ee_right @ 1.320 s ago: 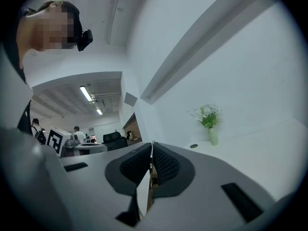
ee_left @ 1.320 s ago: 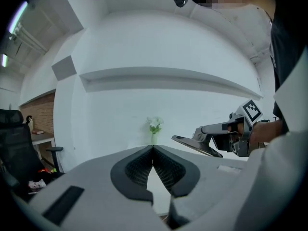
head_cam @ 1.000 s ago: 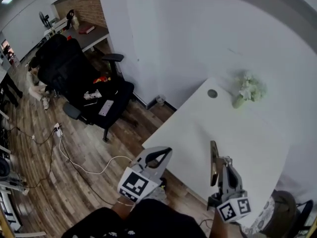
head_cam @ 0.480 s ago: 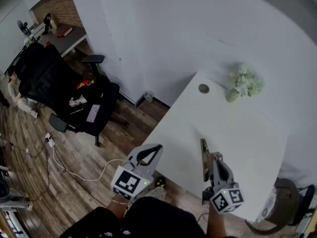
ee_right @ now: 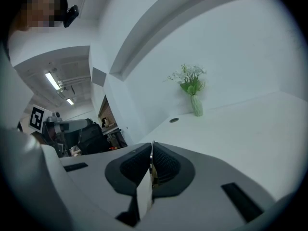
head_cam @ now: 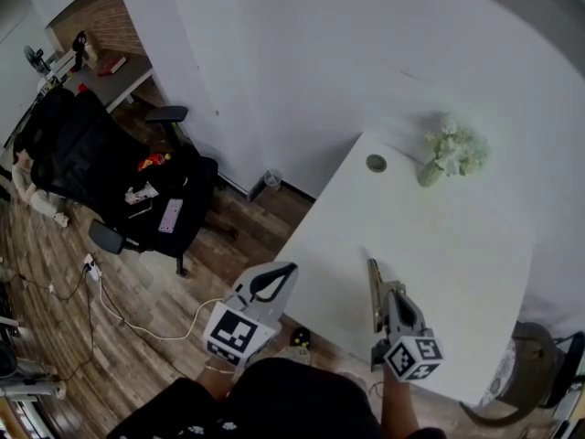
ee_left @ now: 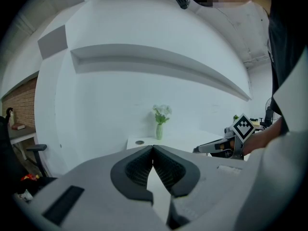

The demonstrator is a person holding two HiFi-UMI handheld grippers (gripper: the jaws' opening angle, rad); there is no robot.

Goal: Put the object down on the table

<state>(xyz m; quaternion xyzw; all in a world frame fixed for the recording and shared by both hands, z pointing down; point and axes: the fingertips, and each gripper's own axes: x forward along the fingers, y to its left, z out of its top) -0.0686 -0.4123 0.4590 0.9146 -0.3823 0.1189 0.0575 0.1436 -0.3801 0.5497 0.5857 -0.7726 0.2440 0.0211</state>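
The right gripper (head_cam: 385, 294) clamps a thin flat object (head_cam: 373, 284) edge-up, its long axis running forward past the jaws, just above the table's (head_cam: 457, 236) near edge. The left gripper (head_cam: 277, 280), closed and empty, hangs beyond that edge.

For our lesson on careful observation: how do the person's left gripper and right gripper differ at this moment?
The right gripper is clamped on a thin flat object held on edge, while the left gripper is shut on nothing. The right gripper is above the white table, while the left gripper shows off the table's edge, against the wooden floor. Both have their jaws together.
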